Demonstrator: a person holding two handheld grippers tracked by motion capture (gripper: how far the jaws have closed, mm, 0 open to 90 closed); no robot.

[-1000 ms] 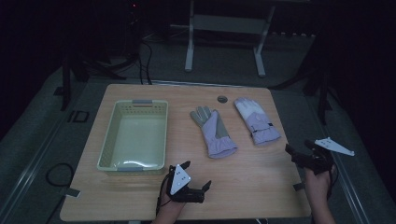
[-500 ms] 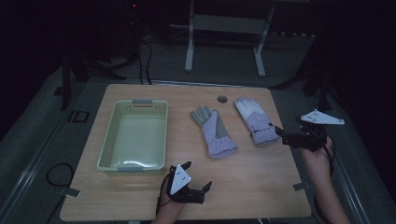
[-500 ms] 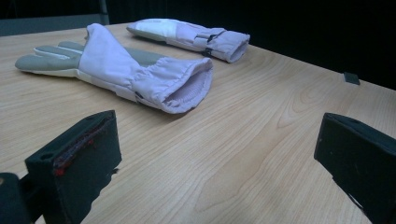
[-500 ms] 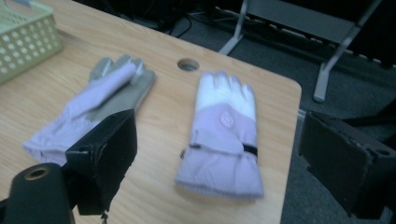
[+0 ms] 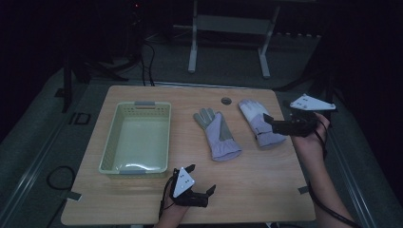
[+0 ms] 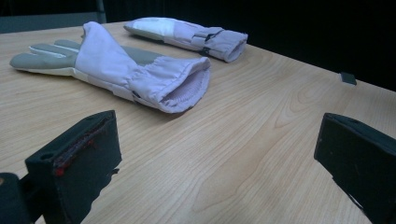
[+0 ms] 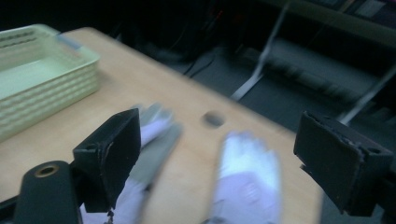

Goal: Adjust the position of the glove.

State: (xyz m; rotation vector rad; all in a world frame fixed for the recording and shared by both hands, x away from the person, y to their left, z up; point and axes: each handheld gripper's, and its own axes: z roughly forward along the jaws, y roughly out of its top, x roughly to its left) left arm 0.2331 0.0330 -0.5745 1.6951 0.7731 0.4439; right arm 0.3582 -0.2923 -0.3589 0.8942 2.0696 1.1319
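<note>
- Right gripper [image 5: 267, 119] has swung from the table edge over the right glove [image 5: 259, 124], jaws wide, empty.
- Pickup probably next; its own view is blurred.
- Left gripper [image 5: 202, 179] rests open, empty.

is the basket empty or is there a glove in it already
Empty. The pale yellow-green plastic basket shows only its bare floor; both lilac-and-grey fabric gloves lie flat on the wooden table beside it.
</note>
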